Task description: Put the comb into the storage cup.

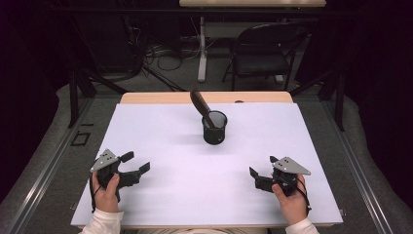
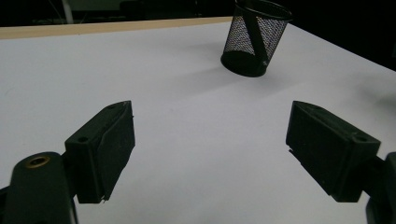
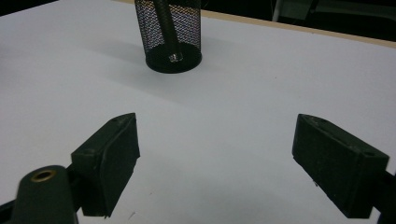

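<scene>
A black mesh cup stands upright near the middle of the white table top, a little toward the far side. A dark long-handled tool leans out of it toward the far left. The cup also appears at the top of the left gripper view, and as the cup in the right gripper view with the tool's handle inside. My left gripper rests at the near left, open, nothing between its fingers. My right gripper rests at the near right, open and empty too. Both point toward the cup.
A wooden strip edges the table's far side. Beyond it stand a black folding chair, a white table leg and loose cables on the floor. Wide bare white surface lies between the grippers and the cup.
</scene>
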`<state>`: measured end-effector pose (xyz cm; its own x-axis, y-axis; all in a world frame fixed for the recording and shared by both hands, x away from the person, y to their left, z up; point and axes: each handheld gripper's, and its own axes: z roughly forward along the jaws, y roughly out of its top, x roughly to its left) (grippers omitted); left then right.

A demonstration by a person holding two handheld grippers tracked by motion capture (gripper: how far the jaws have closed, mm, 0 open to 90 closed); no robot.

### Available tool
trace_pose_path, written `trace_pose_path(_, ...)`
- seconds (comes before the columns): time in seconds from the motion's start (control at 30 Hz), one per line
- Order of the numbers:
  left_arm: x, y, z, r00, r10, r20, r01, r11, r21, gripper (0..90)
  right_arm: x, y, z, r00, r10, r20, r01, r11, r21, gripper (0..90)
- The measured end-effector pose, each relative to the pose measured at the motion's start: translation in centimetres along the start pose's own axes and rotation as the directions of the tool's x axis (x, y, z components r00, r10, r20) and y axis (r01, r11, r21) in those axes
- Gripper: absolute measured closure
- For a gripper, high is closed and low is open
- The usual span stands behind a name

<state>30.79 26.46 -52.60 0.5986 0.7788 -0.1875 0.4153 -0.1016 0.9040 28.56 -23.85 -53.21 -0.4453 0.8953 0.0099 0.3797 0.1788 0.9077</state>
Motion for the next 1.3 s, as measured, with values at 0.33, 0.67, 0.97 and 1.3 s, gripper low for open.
trace_pose_path(0.33, 0.3, -0.45, 0.39, 1.0, 0.004, -0.004, -0.004, 0.9999, 0.011, 15.9, -0.51, -0.46, 0.34, 0.9997, 0.019, 0.012, -0.019, 1.0, 0.014, 14.5)
trace_pose_path(0.67, 0.44, -0.71, 0.55, 0.9999, 0.008, -0.007, -0.008, 0.9999, 0.009, 15.9, -0.63, -0.7, 0.54, 0.9996, 0.024, 0.013, -0.024, 0.999, 0.022, 14.5)
trace_pose_path(0.97, 0.48, -0.79, 0.65, 0.9999, 0.01, -0.008, -0.01, 0.9998, 0.015, 15.9, -0.59, -0.83, 0.68, 0.9996, 0.024, 0.011, -0.024, 0.999, 0.029, 14.5)
trace_pose_path(1.3, 0.51, -0.79, 0.66, 0.9999, 0.015, -0.009, -0.014, 0.9998, 0.015, 15.9, -0.68, -0.86, 0.68, 0.9996, 0.02, 0.018, -0.02, 0.999, 0.028, 14.5)
